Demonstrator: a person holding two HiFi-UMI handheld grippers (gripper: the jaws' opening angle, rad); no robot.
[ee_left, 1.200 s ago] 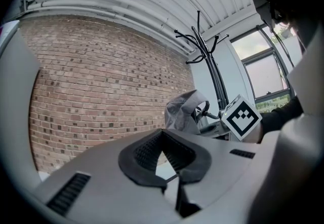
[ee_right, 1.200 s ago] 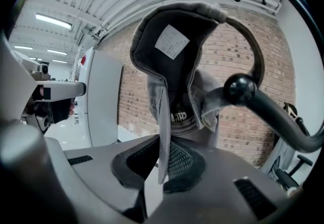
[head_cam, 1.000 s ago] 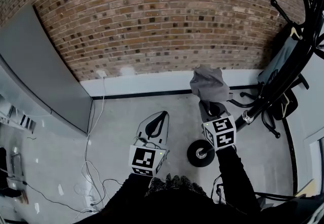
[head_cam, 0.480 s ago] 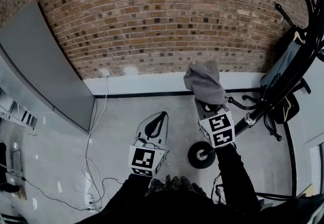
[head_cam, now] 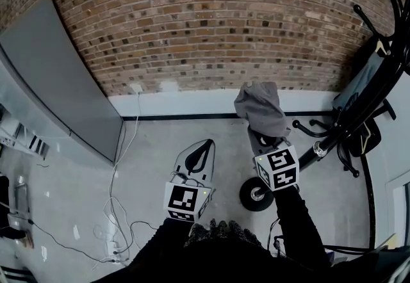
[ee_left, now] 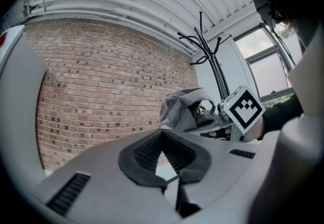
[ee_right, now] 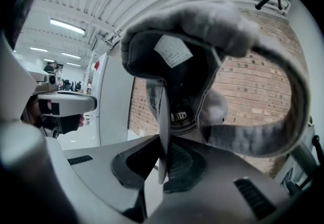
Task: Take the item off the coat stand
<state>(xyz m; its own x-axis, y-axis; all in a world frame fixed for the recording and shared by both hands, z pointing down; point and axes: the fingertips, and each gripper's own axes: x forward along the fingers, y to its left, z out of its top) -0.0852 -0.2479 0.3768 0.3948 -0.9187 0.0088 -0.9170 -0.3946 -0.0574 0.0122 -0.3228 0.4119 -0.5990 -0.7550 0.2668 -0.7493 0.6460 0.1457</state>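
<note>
The right hand-held gripper (head_cam: 261,139) is clenched on a thin edge of the grey cap (head_cam: 261,107), which stands up above its closed jaws with its inside label and back strap turned towards that gripper's camera (ee_right: 202,45). The cap is off the black coat stand (head_cam: 378,83) and apart from it on the left, in the air over the grey floor (head_cam: 160,147), in front of the brick wall (head_cam: 211,19). The right arm in a black sleeve (head_cam: 298,218) reaches forward from the body, the gripper tipped slightly downward, its marker cube just far of the stand's round base (head_cam: 256,193). The left hand-held gripper (head_cam: 204,147) is held nearer the body and to the left, pointing level at the wall; its jaw tips meet and nothing is between them (ee_left: 162,134). From the left gripper view the cap (ee_left: 179,109) shows just to the right, with the stand's hooks (ee_left: 207,56) rising behind it
</note>
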